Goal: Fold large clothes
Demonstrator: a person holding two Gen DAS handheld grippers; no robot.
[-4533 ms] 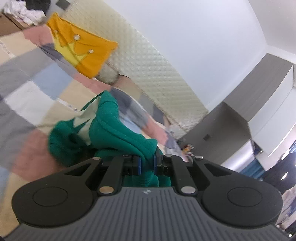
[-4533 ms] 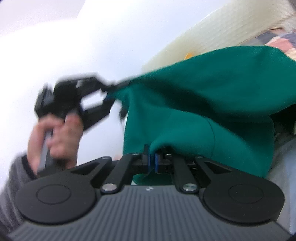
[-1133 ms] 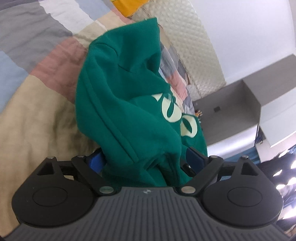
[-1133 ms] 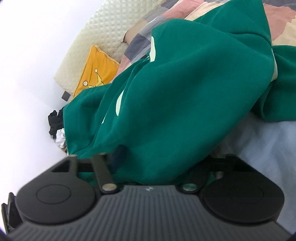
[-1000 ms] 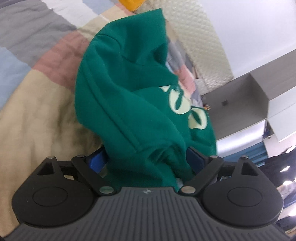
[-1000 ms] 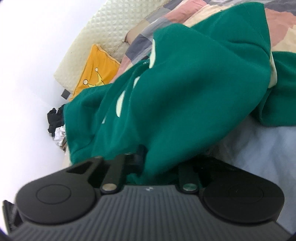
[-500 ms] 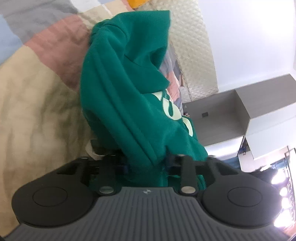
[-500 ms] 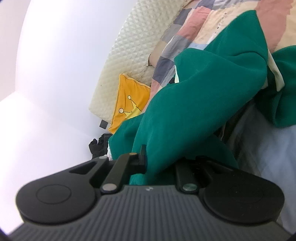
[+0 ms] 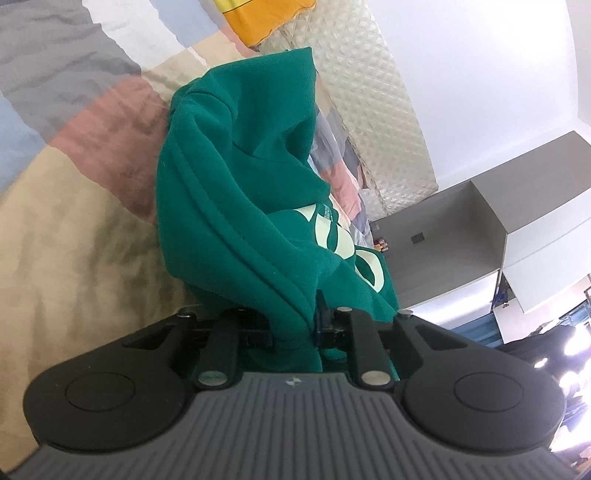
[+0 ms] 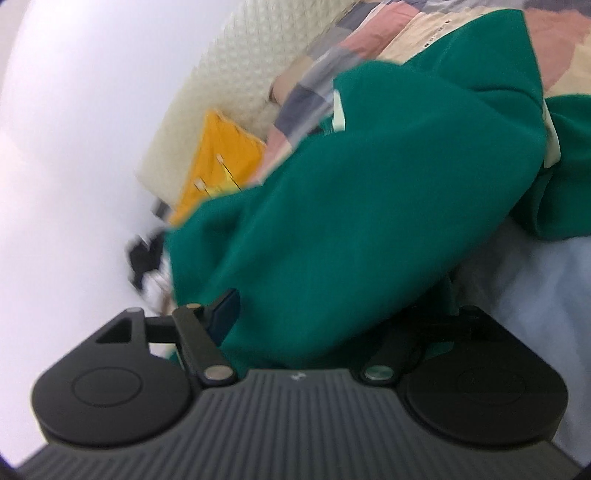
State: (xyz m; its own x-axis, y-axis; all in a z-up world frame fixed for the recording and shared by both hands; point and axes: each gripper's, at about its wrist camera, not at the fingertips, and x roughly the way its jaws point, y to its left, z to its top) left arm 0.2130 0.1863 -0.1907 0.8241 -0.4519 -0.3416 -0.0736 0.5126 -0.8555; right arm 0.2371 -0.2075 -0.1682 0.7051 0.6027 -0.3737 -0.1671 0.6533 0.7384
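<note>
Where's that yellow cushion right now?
In the left wrist view the yellow cushion sits at the top edge, against the quilted headboard, beyond the green sweatshirt; the right wrist view shows it left of the sweatshirt.

My green sweatshirt (image 9: 236, 192) is deep teal-green with pale mint lettering on it. Under it the bedspread (image 9: 74, 155) is patchwork: grey, white, light blue, dusty pink and beige blocks. The cushion (image 10: 218, 162) is orange-yellow with a crown drawing. The headboard (image 9: 369, 85) is cream, quilted in diamonds. My grippers are black with blue pads.
</note>
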